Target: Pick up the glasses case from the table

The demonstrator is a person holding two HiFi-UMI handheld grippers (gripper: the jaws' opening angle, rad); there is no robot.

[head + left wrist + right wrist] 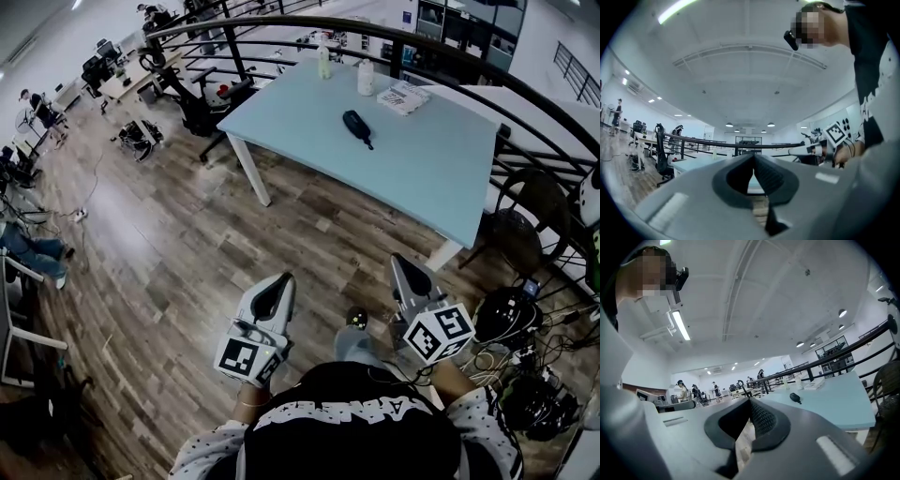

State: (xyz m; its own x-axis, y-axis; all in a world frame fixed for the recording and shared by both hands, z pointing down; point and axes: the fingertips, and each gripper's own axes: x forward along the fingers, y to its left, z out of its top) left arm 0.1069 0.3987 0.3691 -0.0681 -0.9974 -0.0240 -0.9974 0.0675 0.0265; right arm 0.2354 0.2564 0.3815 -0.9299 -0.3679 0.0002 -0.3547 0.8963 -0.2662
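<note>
The dark glasses case (356, 125) lies near the middle of the pale blue table (441, 178), far ahead of both grippers. In the right gripper view the glasses case (795, 397) shows small on the table (834, 406), to the right of the jaws. My left gripper (283, 279) and right gripper (397, 260) are held level over the wooden floor, well short of the table. The left gripper (753, 157) has its tips together with nothing between them. The right gripper (750, 401) is shut and empty too.
Two bottles (323, 60) (366, 77) and a stack of papers (404, 97) stand at the table's far edge. A curved black railing (525, 86) runs behind and to the right. A round black chair (518, 234) and floor cables (525, 375) lie right; an office chair (197, 108) is left.
</note>
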